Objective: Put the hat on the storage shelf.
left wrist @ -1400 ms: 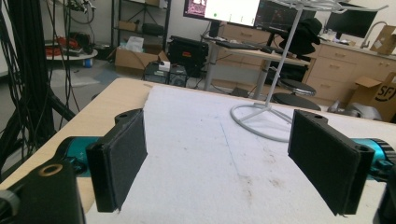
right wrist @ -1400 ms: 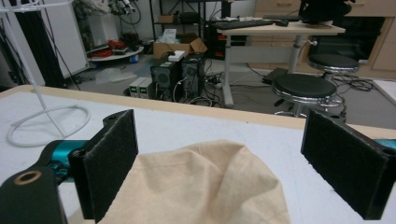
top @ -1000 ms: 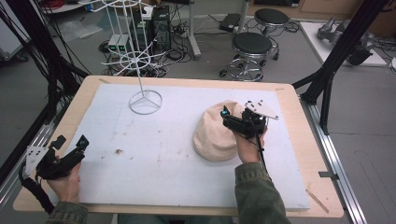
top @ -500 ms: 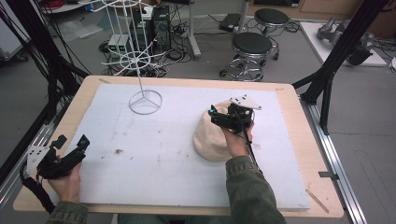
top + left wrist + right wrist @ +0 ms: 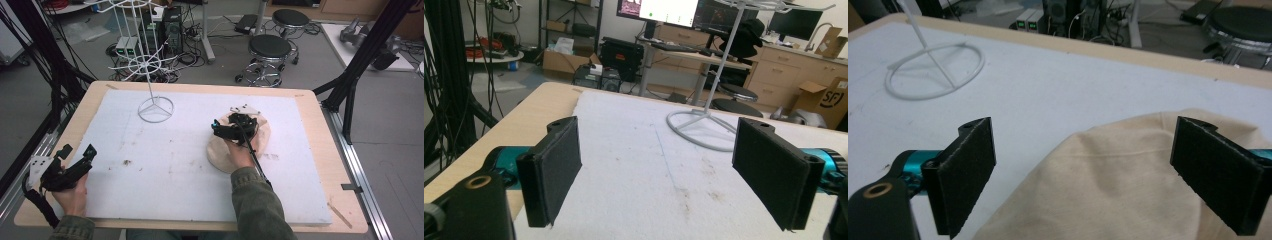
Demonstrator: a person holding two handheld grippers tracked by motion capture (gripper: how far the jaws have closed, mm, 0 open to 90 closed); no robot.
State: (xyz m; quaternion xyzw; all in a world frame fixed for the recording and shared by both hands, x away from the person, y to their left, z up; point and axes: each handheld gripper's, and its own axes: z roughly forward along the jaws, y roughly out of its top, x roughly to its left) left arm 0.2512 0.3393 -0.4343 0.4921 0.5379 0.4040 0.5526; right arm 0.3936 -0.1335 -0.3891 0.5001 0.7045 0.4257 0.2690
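On the table (image 5: 310, 107): one cream hat (image 5: 264, 140), two grippers, fingers all spread.

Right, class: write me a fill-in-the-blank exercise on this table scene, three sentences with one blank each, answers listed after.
1. The right gripper hovers over the beige ____, jaws open.
2. The left gripper has its jaws ____, with nothing between them.
3. The white wire stand rests on the table's white ____.

Missing words: hat; open; mat

I see a cream fabric hat (image 5: 220, 152) lying crown-up, softly domed. It sits right of centre on the desk's white mat (image 5: 175, 165).
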